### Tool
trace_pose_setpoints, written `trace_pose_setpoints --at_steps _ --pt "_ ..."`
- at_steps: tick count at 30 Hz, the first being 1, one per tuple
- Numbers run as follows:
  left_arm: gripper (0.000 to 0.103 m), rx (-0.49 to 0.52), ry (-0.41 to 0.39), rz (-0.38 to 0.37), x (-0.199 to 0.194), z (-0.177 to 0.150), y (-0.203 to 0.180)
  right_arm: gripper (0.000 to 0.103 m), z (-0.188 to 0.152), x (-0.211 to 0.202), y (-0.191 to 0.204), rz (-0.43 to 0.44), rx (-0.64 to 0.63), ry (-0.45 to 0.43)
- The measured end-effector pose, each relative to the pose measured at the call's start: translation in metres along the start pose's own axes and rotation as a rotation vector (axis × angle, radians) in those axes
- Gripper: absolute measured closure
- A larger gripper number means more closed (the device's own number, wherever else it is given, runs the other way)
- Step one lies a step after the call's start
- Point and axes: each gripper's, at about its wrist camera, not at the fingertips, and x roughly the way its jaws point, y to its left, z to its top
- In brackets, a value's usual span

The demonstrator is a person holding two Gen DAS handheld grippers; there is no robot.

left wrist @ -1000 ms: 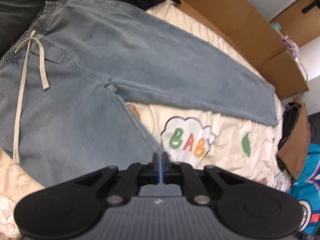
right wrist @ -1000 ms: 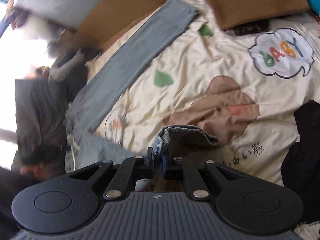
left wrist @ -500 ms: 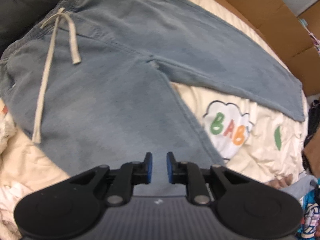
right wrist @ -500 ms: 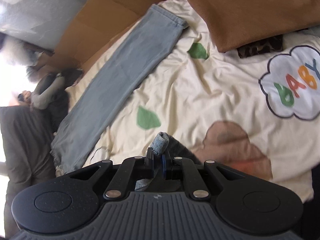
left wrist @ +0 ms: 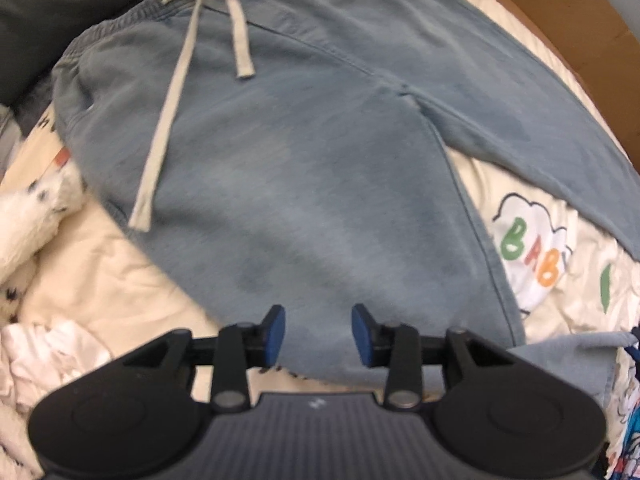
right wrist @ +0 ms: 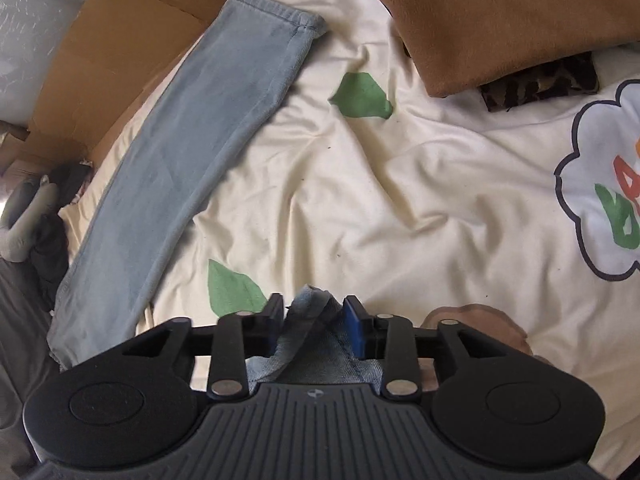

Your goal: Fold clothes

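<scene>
Left claw [left wrist: 318,334]: jaws spread apart, nothing between the blue pads [left wrist: 276,330]. It hovers over the near trouser leg of the jeans [left wrist: 312,168], low on the thigh; whether the tips touch the cloth cannot be told.

Jeans: light blue, laid flat on the bed, on a cream blanket [left wrist: 100,264] printed with a cloud bearing coloured letters [left wrist: 532,248]. Waistband lies at the far left of the left wrist view, with a pale drawstring [left wrist: 168,120] running down across the front; its shorter end [left wrist: 240,40] lies beside it. The two legs split at the crotch seam, opening a wedge of blanket between them. The far leg runs off toward the right, along a brown cardboard wall [left wrist: 560,20].

Right claw [right wrist: 314,322]: jaws part-way apart with a bunched fold of blue denim, the leg hem [right wrist: 316,312], sitting between the pads. Pads look close to the cloth on both sides, but firm pinch cannot be confirmed from this view. More denim hangs under the claw body.

Right wrist view, other leg [right wrist: 192,168]: flat, straight, hem end at the far top near the cardboard [right wrist: 120,40], well apart from the held hem. Blanket between is wrinkled, with green leaf prints [right wrist: 362,96]. A brown cushion [right wrist: 500,16] rests at top right, with a dark patterned cloth [right wrist: 540,84] just under its edge.

White fluffy fabric [left wrist: 36,208] sits at the left edge of the left wrist view, beside the waistband.
</scene>
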Motion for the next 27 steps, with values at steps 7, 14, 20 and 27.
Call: trace_pose_setpoints --at_steps 7,14,20,27 --pt "0.062 -0.003 -0.004 -0.002 0.0 0.0 0.007 0.059 -0.019 -0.03 -0.023 0.023 0.01 0.007" --pt "0.056 0.034 -0.018 -0.013 -0.008 -0.005 -0.001 0.057 -0.048 -0.046 -0.049 0.007 0.032 0.056" --pt "0.055 0.046 -0.014 -0.001 -0.01 -0.01 -0.004 0.057 -0.07 -0.038 -0.058 -0.017 0.015 0.125" --pt "0.055 0.069 -0.004 0.032 -0.012 -0.015 -0.006 0.055 -0.078 -0.032 -0.062 0.042 0.064 0.164"
